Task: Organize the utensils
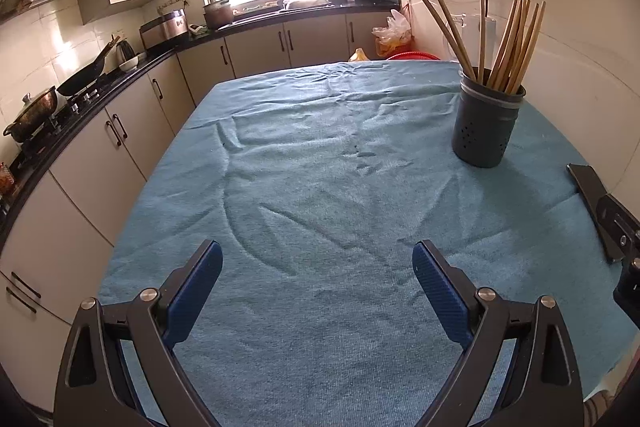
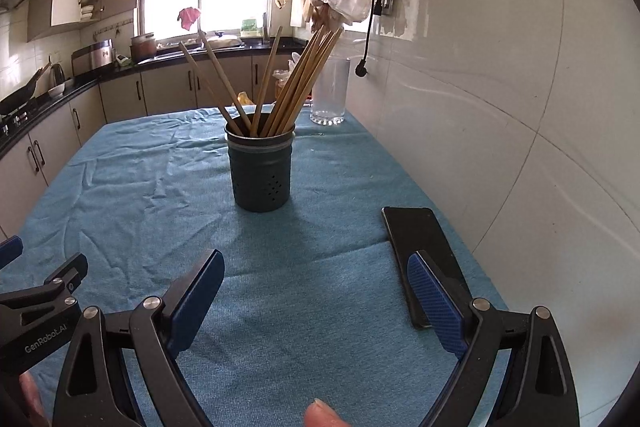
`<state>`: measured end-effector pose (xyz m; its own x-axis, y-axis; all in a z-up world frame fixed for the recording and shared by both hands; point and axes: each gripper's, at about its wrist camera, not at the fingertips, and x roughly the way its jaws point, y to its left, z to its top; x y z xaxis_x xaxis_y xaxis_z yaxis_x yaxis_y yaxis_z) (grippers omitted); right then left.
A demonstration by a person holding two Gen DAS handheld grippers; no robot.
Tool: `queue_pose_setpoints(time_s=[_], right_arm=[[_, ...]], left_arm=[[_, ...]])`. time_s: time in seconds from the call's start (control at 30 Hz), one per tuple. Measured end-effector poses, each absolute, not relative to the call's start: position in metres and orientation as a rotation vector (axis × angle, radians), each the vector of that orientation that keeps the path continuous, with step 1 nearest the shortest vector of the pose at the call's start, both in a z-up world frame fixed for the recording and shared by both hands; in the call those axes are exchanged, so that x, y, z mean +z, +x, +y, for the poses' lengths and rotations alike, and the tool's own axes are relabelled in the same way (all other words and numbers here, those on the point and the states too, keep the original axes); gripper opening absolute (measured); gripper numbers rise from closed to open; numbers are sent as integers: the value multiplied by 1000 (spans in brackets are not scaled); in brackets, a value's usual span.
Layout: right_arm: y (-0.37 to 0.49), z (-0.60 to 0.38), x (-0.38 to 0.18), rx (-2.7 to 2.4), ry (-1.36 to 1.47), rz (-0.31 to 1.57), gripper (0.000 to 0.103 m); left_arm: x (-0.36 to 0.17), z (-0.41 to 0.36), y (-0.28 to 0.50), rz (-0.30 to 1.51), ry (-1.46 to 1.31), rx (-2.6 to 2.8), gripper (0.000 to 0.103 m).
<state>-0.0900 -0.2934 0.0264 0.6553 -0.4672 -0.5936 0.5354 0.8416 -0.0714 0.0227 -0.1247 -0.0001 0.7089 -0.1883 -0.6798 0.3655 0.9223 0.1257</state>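
Chopsticks (image 2: pixel 288 83): all stood in holder (image 2: pixel 262 175); none loose on desk (image 1: pixel 320 187). Task looked done. L gripper (image 1: pixel 318 267), R gripper (image 2: pixel 316 277): fingers spread, empty.

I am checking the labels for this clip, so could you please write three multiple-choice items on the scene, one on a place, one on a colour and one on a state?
1. Where does the phone lie?
A. On the cloth near the tiled wall
B. Inside the holder
C. On the kitchen counter

2. What colour is the cloth on the table?
A. Red
B. Blue
C. White

3. How are the chopsticks?
A. Lying flat on the cloth
B. Held in the right hand-held gripper
C. Standing in the holder

Answers:
1. A: the right wrist view shows the phone flat on the cloth, on the wall side of the holder.
2. B: both views show a blue cloth.
3. C: the chopsticks lean out of the holder, and both the left hand-held gripper and the right hand-held gripper are open with nothing between their fingers.
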Motion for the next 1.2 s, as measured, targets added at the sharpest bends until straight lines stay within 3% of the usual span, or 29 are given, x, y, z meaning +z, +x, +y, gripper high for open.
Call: queue_pose_setpoints(time_s=[1.2], right_arm=[[-80, -290, 15, -559, 104, 685, 95]], left_arm=[[-5, -121, 26, 728, 245, -302, 95]])
